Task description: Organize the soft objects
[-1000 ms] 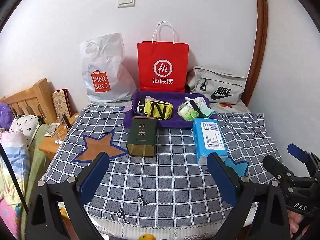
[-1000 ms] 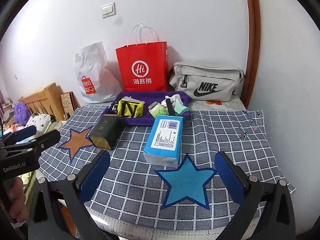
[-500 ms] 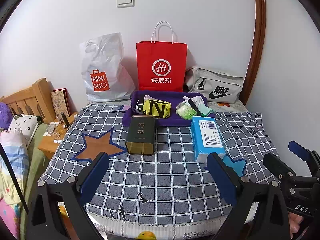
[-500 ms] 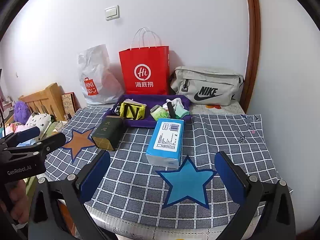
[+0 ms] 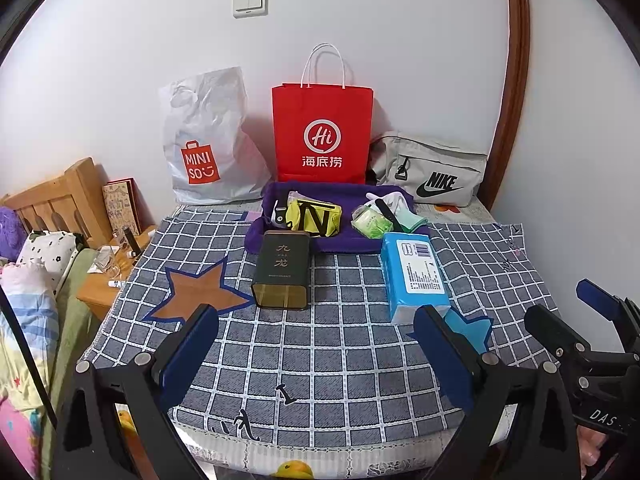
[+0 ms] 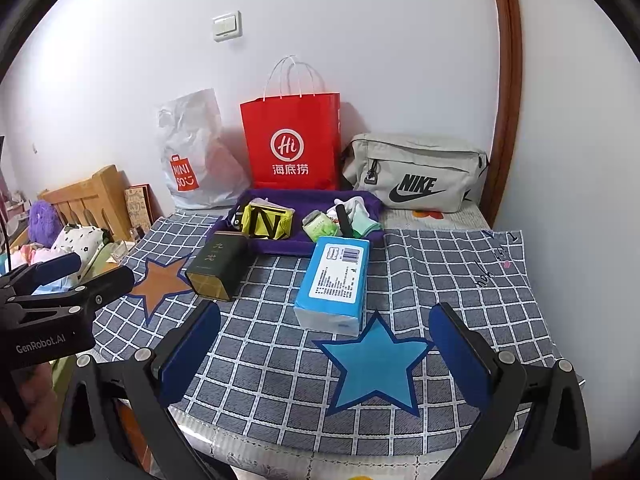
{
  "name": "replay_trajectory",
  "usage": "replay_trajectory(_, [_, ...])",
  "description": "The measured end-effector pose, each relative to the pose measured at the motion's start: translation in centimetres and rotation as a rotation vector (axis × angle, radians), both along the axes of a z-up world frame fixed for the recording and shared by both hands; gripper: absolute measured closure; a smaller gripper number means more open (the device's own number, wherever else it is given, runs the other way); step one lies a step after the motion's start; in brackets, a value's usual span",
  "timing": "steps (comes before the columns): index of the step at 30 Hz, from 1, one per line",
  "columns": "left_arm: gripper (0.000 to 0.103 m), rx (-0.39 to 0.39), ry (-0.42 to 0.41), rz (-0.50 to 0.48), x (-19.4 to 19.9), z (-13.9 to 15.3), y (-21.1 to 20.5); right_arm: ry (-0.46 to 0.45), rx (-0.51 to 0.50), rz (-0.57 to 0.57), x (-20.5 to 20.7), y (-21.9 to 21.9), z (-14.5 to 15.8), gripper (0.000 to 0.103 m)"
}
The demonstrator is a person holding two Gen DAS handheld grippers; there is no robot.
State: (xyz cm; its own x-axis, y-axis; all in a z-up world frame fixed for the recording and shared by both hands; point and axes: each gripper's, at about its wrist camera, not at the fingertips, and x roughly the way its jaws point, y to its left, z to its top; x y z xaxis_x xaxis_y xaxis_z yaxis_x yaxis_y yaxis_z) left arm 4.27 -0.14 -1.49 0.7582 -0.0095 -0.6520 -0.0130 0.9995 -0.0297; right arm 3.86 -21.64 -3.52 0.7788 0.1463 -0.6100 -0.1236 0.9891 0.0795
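Observation:
A blue tissue pack [image 5: 414, 274] [image 6: 334, 282] lies on the checked cloth, right of a dark green tin [image 5: 282, 270] [image 6: 218, 266]. Behind them a purple towel tray [image 5: 264, 232] [image 6: 276, 246] holds a yellow pouch [image 5: 316, 218] [image 6: 266, 222], a green packet [image 5: 370, 224] [image 6: 318, 228] and white and mint cloths [image 5: 400, 210] [image 6: 360, 214]. My left gripper [image 5: 316, 360] is open and empty above the table's near edge. My right gripper [image 6: 326, 354] is open and empty over the blue star.
A Miniso plastic bag [image 5: 208, 140], a red paper bag [image 5: 322, 136] and a grey Nike pouch [image 5: 434, 170] stand against the back wall. A wooden headboard [image 5: 60, 200] and bedding lie at the left. A wooden door frame [image 5: 512, 80] rises at the right.
Both grippers have drawn back slightly and risen; the table objects look a little farther away. Nothing on the table has moved.

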Motion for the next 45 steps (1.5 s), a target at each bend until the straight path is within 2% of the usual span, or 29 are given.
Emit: replay_trajectory(45, [0.004,0.004,0.001,-0.005,-0.08,0.17,0.12,-0.003,0.004,-0.002,-0.31,-0.12,0.48,0.001])
